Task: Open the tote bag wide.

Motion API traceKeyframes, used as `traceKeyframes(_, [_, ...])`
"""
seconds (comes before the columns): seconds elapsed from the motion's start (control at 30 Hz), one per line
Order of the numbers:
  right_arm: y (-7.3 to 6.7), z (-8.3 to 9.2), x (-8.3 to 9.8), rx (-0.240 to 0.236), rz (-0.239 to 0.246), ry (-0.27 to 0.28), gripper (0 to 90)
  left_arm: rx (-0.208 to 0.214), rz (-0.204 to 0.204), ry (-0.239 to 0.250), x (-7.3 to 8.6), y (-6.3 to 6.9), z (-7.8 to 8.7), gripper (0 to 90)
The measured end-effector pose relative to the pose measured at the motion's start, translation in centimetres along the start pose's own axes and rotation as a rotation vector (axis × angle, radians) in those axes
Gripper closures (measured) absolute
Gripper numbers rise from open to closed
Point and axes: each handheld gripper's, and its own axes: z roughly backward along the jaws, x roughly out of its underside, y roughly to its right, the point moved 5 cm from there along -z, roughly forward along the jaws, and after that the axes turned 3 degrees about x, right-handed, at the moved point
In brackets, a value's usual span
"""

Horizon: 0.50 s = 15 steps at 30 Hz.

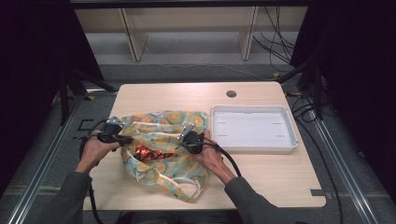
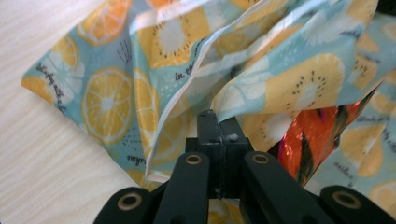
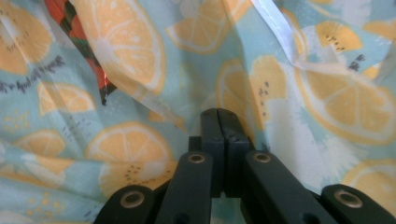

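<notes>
A cloth bag (image 1: 164, 128) printed with orange slices on light blue lies on the wooden table (image 1: 177, 95), its mouth held apart. Inside it sits a shiny red-orange packet (image 1: 147, 153). My left gripper (image 1: 128, 140) is shut on the bag's left edge. In the left gripper view the jaws (image 2: 217, 123) pinch the white-trimmed fabric (image 2: 116, 93), with the packet (image 2: 303, 144) just to the right. My right gripper (image 1: 183, 140) is shut on the bag's right edge. In the right gripper view its closed jaws (image 3: 219, 116) bite into a fold of the cloth (image 3: 140, 154), and a corner of the packet (image 3: 70, 23) shows at the upper left.
A white rectangular tray (image 1: 254, 148) stands to the right of the bag with nothing in it. A round cable hole (image 1: 231, 94) sits near the table's far edge. The bag's white handle loop (image 1: 194, 186) trails toward the near edge.
</notes>
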Motion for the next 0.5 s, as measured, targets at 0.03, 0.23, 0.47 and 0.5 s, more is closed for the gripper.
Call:
traceKeyframes(0.03, [-0.2, -0.1, 0.0, -0.004, -0.012, -0.002, 90.0, 0.0, 0.004, -0.002, 0.1, 0.1, -0.1, 89.8])
traceKeyframes(0.23, [-0.6, 0.9, -0.5, -0.076, -0.071, 0.045, 89.9, -0.016, -0.022, -0.025, 0.8, 0.0, -0.1, 89.6])
traceKeyframes(0.47, [-3.1, 3.6, -0.7, -0.196, -0.03, 0.071, 81.6, -0.032, -0.018, -0.009, 0.1, 0.8, 1.0, 87.3])
traceKeyframes(0.5, [-3.6, 3.6, -0.7, -0.195, -0.033, 0.06, 81.0, -0.043, -0.035, 0.0, -0.1, 0.8, 1.0, 86.2])
